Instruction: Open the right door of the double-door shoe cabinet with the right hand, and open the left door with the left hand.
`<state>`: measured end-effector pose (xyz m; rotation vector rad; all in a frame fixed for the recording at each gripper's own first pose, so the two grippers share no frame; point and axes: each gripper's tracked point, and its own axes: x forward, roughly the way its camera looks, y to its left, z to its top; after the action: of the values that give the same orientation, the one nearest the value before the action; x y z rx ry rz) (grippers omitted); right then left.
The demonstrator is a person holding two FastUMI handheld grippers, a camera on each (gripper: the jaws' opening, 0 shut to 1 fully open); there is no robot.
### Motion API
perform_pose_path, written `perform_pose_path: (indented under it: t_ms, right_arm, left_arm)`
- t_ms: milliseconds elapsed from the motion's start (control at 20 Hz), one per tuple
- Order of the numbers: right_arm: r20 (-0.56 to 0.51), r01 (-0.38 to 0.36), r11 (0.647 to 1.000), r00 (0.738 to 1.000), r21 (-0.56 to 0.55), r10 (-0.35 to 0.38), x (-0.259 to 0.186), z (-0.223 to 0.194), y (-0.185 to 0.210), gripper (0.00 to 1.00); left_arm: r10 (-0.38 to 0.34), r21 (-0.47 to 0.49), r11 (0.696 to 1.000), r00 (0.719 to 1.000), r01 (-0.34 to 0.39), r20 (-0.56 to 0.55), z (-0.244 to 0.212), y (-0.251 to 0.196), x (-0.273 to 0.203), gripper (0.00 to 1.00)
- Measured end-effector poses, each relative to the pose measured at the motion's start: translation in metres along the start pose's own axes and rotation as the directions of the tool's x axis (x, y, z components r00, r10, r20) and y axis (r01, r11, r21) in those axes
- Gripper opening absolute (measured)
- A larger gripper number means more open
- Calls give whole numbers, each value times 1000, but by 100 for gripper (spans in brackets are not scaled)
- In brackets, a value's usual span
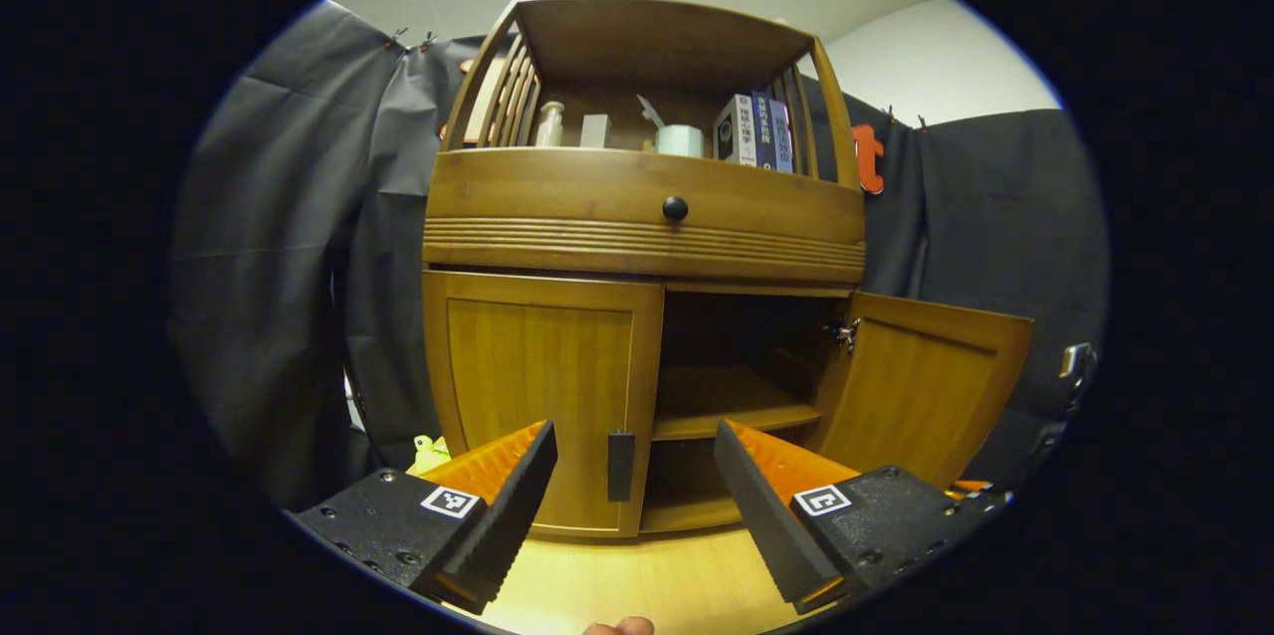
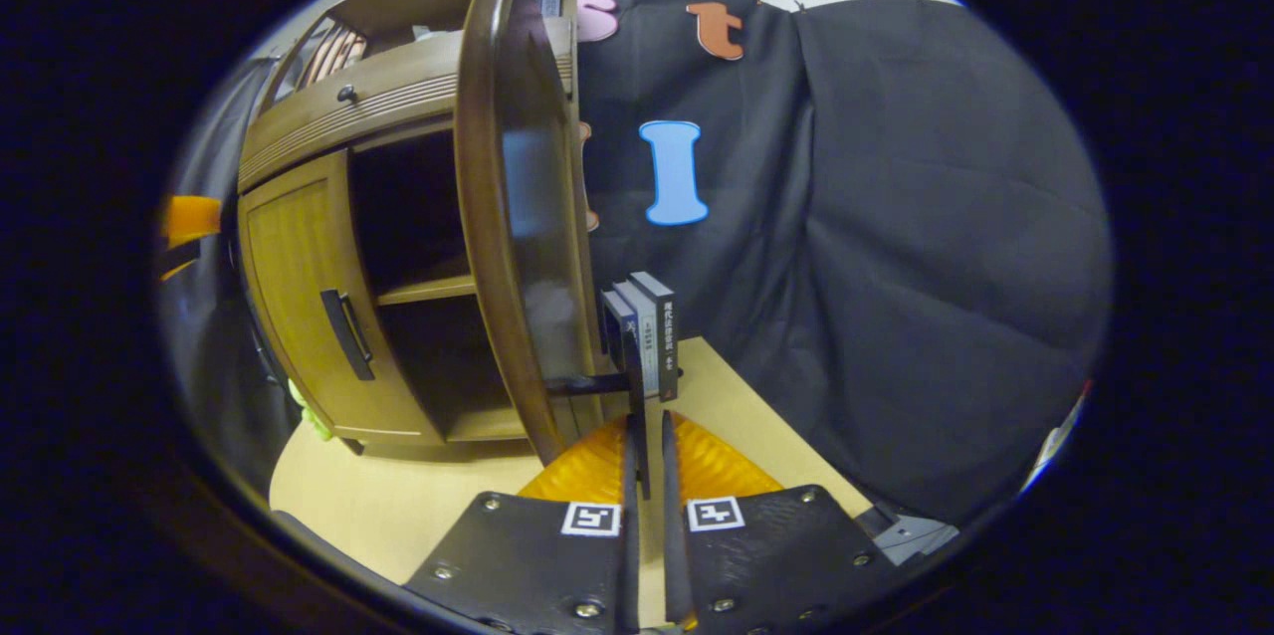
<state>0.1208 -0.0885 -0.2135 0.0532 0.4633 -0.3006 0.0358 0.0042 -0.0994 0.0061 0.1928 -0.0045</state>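
The wooden shoe cabinet (image 1: pixel 647 217) stands on a light tabletop. Its left door (image 1: pixel 542 386) is closed, with a dark vertical handle (image 1: pixel 620 466) at its right edge. My left gripper (image 1: pixel 637 491) is open just in front of that handle, one finger on each side and not touching it. The right door (image 1: pixel 921 396) is swung wide open, and in the right gripper view I see this right door (image 2: pixel 513 217) edge-on. My right gripper (image 2: pixel 645 436) is shut on the right door's handle (image 2: pixel 637 406). The left door (image 2: pixel 299 297) and its handle (image 2: pixel 346 334) also show there.
A drawer with a black knob (image 1: pixel 675 208) sits above the doors, and books (image 1: pixel 753 130) and small items fill the top shelf. Inside is a bare shelf (image 1: pixel 732 406). A few books (image 2: pixel 652 336) stand beyond the open door. A yellow-green object (image 1: pixel 428 453) lies left of the cabinet.
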Motion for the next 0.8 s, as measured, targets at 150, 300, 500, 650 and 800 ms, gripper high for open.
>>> perform_pose_path:
  t_ms: [150, 300, 500, 650, 800]
  right_arm:
    - [19, 48, 999, 999, -17, -48, -3, 7, -16, 11]
    - [38, 110, 994, 993, -19, -109, -6, 17, -38, 10]
    - [60, 112, 994, 992, -2, -112, -12, 28, -42, 10]
    - [109, 129, 992, 986, -13, -127, -19, 48, -41, 10]
    - [167, 140, 990, 976, -10, -137, -33, 78, -44, 11]
  left_arm:
    - [17, 6, 1000, 999, -16, -37, -21, 5, 25, 99]
    - [28, 7, 1000, 996, -28, -85, -45, 9, 55, 99]
    - [33, 6, 999, 991, -33, -127, -71, 13, 87, 99]
    - [44, 22, 999, 987, -41, -152, -87, 18, 113, 99]
    - [57, 38, 998, 981, -51, -187, -111, 22, 136, 97]
